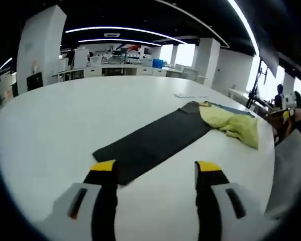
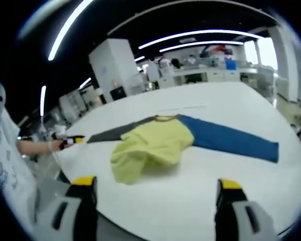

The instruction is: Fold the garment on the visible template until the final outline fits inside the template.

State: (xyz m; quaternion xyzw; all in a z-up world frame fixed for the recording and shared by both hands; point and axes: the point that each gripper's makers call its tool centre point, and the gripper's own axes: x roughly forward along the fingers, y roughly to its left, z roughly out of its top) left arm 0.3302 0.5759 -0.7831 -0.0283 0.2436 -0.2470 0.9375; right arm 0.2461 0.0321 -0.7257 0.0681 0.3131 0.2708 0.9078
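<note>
- Garment (image 2: pixel 150 145): yellow, crumpled, lying just ahead of my right gripper (image 2: pixel 157 193), jaws apart and empty. I judge folding not yet begun.
- Beyond it, a blue panel (image 2: pixel 236 140) runs off to the claw's right and a dark panel (image 2: pixel 110 134) to its left; presumably the template.
- Left gripper (image 1: pixel 157 170), jaws apart, sits at the dark panel's (image 1: pixel 155 140) near end; here the blue is nearly hidden behind the garment (image 1: pixel 231 123).
</note>
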